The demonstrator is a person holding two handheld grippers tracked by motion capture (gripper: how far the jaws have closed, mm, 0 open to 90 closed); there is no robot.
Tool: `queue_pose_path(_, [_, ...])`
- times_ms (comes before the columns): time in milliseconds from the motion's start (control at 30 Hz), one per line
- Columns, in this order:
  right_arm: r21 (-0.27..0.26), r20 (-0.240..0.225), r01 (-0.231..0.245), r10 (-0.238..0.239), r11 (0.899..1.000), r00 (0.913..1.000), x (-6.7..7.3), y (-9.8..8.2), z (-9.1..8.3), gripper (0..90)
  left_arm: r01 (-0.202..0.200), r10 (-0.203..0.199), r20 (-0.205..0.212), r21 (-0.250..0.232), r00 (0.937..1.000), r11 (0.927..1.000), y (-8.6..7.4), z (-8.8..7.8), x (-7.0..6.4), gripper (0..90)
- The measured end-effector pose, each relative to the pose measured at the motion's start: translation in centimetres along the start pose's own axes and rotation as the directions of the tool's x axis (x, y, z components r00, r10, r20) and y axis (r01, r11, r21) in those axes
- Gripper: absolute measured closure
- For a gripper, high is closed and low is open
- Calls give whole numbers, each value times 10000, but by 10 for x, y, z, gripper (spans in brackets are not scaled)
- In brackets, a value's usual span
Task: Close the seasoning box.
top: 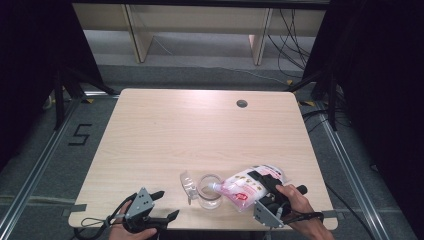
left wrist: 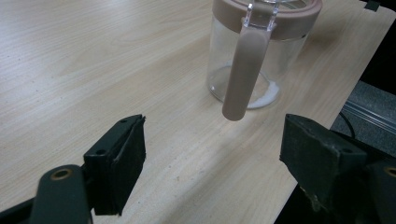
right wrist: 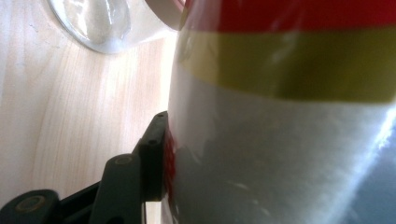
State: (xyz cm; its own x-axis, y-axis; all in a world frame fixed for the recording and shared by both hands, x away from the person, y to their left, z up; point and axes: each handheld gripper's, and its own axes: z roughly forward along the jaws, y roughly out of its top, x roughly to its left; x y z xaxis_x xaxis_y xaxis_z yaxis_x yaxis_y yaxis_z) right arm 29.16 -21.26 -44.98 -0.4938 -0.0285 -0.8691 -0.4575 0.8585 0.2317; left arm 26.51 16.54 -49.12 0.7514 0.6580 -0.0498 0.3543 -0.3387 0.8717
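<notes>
A clear glass jar [top: 209, 191] with a brown rim stands near the table's front edge, its hinged lid [top: 189, 184] flipped open to the left. My right gripper [top: 265, 186] is shut on a pink and white bag [top: 245, 186], tilted with its mouth over the jar. In the right gripper view the bag [right wrist: 289, 116] presses against the left finger [right wrist: 156, 154], and the other finger is hidden behind it. My left gripper [top: 166, 205] stands open at the front left, holding nothing. The jar [left wrist: 254, 51] lies ahead of its jaws, with a little white powder [left wrist: 267, 94] on the bottom.
The wooden table [top: 200, 130] has a cable hole [top: 242, 103] at the back right. Its front edge runs just below both hands. Shelf legs and cables [top: 295, 35] lie on the floor beyond, and a mark "5" [top: 80, 134] to the left.
</notes>
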Motion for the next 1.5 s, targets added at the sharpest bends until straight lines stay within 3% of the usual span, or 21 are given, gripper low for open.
queue_pose_path(67, [204, 9, -394, 394, 9990, 9992, 2, 0, 0, 490, -38, 38, -37, 3, 10000, 10000, 0, 0, 0, 218])
queue_pose_path(100, [219, 14, -277, 276, 9994, 9996, 2, 0, 0, 489, 17, -17, -6, -33, 10000, 10000, 0, 0, 0, 219])
queue_pose_path(133, [-39, 6, 501, -501, 9987, 9987, -3, 1, 2, 490, 70, -70, -11, -43, 10000, 10000, 0, 0, 0, 218])
queue_pose_path(167, [288, -55, 84, -82, 9995, 10000, -1, 2, -2, 490, 126, -126, -22, -68, 9999, 9999, 0, 0, 0, 219])
queue_pose_path(233, [207, 12, 516, -517, 9985, 9987, -5, 2, 0, 490, 56, -56, -14, -5, 10000, 10000, 0, 0, 0, 219])
queue_pose_path(367, [121, -80, -96, 97, 9999, 9999, -4, 1, 3, 491, 13, -12, -110, 93, 9999, 10000, 0, 0, 1, 219])
queue_pose_path(433, [-177, 130, 685, -683, 9975, 9976, -12, 1, 5, 491, -20, 20, -63, 44, 10000, 10000, 0, 1, 1, 219])
queue_pose_path(467, [152, 50, 44, -45, 9999, 10000, -8, 0, 4, 491, 120, -120, -29, -58, 9999, 9999, 0, 1, 0, 219])
queue_pose_path(533, [-187, 108, 625, -623, 9979, 9980, -14, -1, 6, 491, 114, -114, -32, -59, 9999, 9999, 0, 1, 0, 218])
queue_pose_path(567, [155, 138, 353, -355, 9993, 9993, -12, -1, 4, 492, -45, 45, -37, 57, 10000, 10000, 0, 1, 1, 219])
queue_pose_path(667, [178, 18, 760, -760, 9970, 9971, -14, 0, 5, 492, -64, 66, -92, 130, 9999, 9999, 0, 1, 0, 219])
queue_pose_path(700, [226, 55, 796, -798, 9966, 9968, -15, 0, 5, 492, 388, -388, -7, -116, 9992, 9992, -1, 3, -3, 219])
queue_pose_path(767, [62, 142, 1365, -1366, 9906, 9905, -19, 1, 6, 492, 371, -371, -10, -84, 9993, 9993, -1, 3, -3, 219])
queue_pose_path(867, [87, 211, 1470, -1472, 9891, 9889, -22, 2, 6, 492, -491, 494, -144, 165, 9987, 9987, 0, 1, 4, 219])
queue_pose_path(900, [132, 161, 1432, -1434, 9896, 9895, -22, 2, 6, 493, 289, -289, -34, -9, 9996, 9996, -1, 2, -2, 219])
queue_pose_path(1000, [313, 190, 1633, -1639, 9861, 9863, -23, 3, 5, 493, -64, 65, -86, 101, 9999, 9999, 0, 1, 0, 219])
queue_pose_path(1033, [489, 161, 1194, -1203, 9916, 9926, -20, 2, 4, 494, -51, 52, -81, 109, 10000, 9999, 0, 1, 0, 219])
queue_pose_path(1133, [349, 236, 1863, -1872, 9819, 9820, -24, 4, 4, 494, -42, 43, -72, 108, 10000, 9999, 0, 1, 0, 219])
queue_pose_path(1333, [677, 36, 1629, -1635, 9843, 9865, -18, 6, 4, 495, 68, -68, -63, -16, 10000, 10000, 0, 1, -1, 219])
queue_pose_path(1400, [597, 155, 2291, -2304, 9716, 9730, -22, 8, 5, 495, -68, 68, -16, 63, 10000, 10000, 0, 1, 1, 219])
queue_pose_path(1500, [783, 135, 2149, -2166, 9735, 9762, -19, 8, 4, 496, -40, 40, 4, 81, 10000, 10000, 0, 1, 0, 219])
